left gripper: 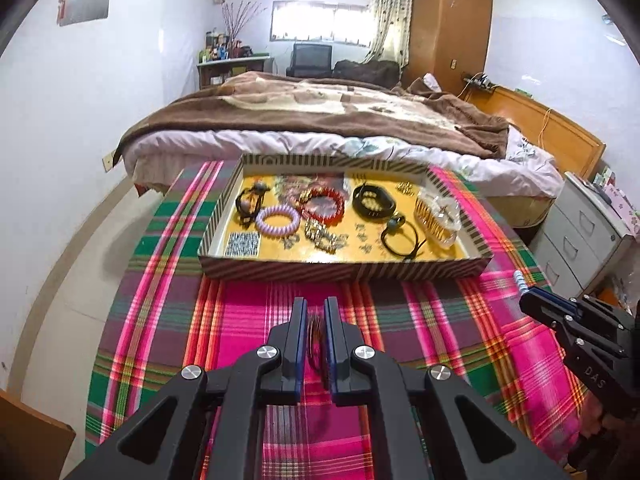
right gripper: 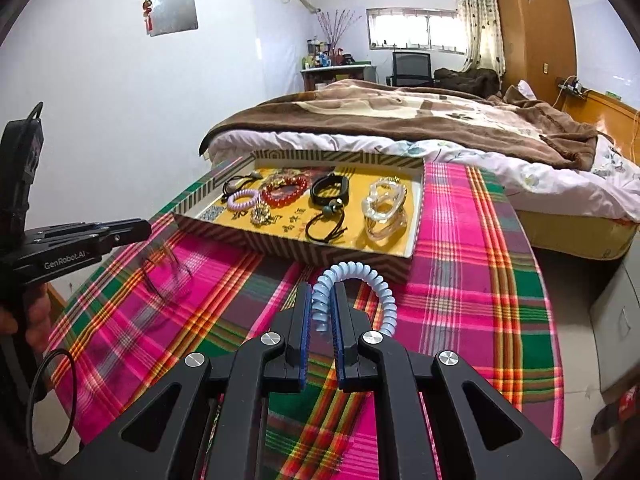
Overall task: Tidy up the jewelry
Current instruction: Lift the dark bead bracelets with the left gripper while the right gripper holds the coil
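Behind everything you have the bed (left gripper: 320, 120) under its brown blanket, and in front of it the tabletop (left gripper: 248, 320) covered by a pink, green and orange plaid cloth. On the far half of that cloth sits the striped tray (left gripper: 344, 270) with its yellow floor, well ahead of both your grippers. Inside it, from left to right, lie a black hair tie, a lilac spiral hair tie (left gripper: 277, 220), a red bead bracelet (left gripper: 322, 205), a black band (left gripper: 374, 201) and a clear hair claw (left gripper: 437, 216), with small metal pieces scattered between them. Your left gripper (left gripper: 315, 320) hangs above the near part of the cloth, short of the tray, its jaws clamped on a thin dark hoop (right gripper: 168, 280) that dangles below them and shows blurred from the right wrist view. Your right gripper (right gripper: 323, 304) is also short of the tray, near its front right corner, with the jaws pressed together on a pale blue spiral hair tie (right gripper: 352, 276), whose free loop arches up and over to the right of the fingers.
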Demonstrator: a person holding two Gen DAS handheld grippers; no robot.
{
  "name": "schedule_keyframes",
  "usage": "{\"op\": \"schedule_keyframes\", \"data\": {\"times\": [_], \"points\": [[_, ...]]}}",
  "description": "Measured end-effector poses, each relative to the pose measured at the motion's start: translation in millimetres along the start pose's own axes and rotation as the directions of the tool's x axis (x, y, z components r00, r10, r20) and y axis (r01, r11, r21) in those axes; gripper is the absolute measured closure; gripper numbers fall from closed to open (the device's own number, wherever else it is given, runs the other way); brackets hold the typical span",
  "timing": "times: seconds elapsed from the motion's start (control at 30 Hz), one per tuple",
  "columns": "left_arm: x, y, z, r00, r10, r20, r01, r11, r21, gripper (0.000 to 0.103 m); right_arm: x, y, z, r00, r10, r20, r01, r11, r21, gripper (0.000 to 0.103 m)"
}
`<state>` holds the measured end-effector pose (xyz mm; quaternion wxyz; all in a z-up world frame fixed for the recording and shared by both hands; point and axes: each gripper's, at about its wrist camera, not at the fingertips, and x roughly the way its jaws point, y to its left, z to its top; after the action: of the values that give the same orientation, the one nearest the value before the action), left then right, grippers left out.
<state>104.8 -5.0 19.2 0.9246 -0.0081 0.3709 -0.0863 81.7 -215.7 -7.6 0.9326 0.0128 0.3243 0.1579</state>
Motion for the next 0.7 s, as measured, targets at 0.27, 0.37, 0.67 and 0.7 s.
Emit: {"op": "schedule_keyframes", "data": {"times": [0.27, 0.37, 0.67, 0.7], "points": [[-17, -1, 14, 0.999, -0.022, 0.043, 0.021, 1.0, 0.018, 0.095, -8, 0, 7, 1.0, -0.008, 0.026, 0.008, 1.0, 0.0, 0.093], [-15, 2, 14, 0.999, -0.04, 0.029, 0.04, 0.999, 0.017, 0.095, -10, 1, 6, 1.0, -0.007, 0.027, 0.007, 1.0, 0.001, 0.093], [35, 4, -32, 0.984, -0.082, -0.158, 0.089, 0.995, 0.042, 0.078, -3, 0, 0, 1.0, -0.001, -0.007, 0.001, 1.0, 0.008, 0.093], [37, 3, -35, 0.982, -0.103, -0.16, 0.111, 0.993, 0.042, 0.07, -3, 0, -1, 1.0, 0.001, -0.008, -0.001, 1.0, 0.008, 0.093]]}}
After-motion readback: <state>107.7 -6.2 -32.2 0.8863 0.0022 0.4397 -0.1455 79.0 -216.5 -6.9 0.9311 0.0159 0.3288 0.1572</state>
